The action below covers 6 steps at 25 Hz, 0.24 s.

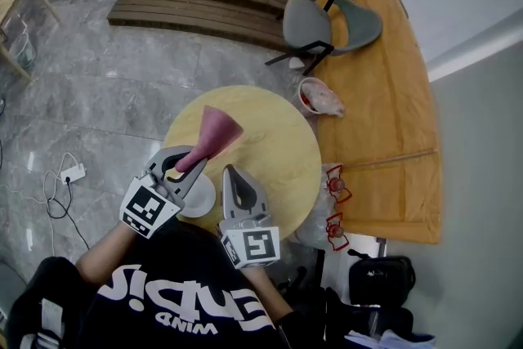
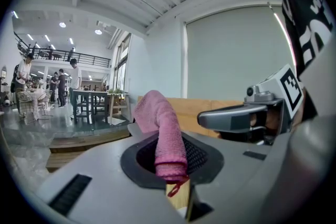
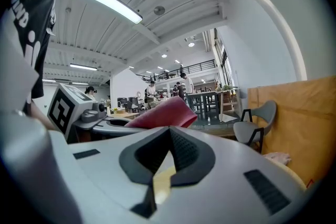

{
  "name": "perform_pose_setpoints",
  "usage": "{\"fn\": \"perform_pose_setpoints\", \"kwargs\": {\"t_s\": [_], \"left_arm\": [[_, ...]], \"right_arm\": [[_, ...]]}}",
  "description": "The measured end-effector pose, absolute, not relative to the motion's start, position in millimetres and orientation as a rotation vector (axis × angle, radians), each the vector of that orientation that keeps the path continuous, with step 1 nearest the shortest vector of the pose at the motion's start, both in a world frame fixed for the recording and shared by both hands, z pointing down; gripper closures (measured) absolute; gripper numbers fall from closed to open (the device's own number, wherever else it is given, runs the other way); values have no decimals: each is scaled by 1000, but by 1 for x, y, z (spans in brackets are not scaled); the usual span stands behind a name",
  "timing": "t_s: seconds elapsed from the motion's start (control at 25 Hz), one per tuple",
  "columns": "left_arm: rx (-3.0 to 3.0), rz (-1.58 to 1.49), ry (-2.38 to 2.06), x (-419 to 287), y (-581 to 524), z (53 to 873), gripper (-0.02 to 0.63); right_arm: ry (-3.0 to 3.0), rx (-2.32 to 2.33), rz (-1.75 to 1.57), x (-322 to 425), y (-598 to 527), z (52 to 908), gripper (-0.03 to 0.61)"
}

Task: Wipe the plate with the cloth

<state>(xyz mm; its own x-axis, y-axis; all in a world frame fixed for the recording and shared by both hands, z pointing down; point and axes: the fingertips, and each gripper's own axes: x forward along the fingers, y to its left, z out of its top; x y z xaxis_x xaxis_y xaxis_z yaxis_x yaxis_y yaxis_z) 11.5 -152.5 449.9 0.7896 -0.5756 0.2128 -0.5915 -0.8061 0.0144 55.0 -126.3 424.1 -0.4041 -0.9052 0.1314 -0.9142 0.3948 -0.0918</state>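
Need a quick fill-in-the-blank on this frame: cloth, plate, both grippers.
1. The cloth is ___ in colour.
2. The left gripper clamps it; the right gripper has its jaws ___, with nothing between them.
3. The plate on the table is ___ in colour.
Missing words: pink; shut; white.

The person wears a black short-sleeved T-shirt [image 1: 180, 306] with large white lettering across it. The left tongs [image 1: 186, 163] and right tongs [image 1: 233, 176] are smooth grey shells with black ribbed pads lining the jaws. Each carries a white cube with black square markers, left cube [image 1: 149, 208] and right cube [image 1: 255, 246].
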Motion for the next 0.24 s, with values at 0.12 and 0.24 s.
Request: {"fn": "perform_pose_setpoints", "kwargs": {"t_s": [0.12, 0.24], "left_arm": [[2897, 312, -936, 12, -153, 452, 563], [2897, 318, -931, 12, -154, 454, 563]], "right_arm": [[-2573, 1677, 236, 54, -127, 425, 557], [-2576, 1675, 242, 54, -129, 426, 557]]}}
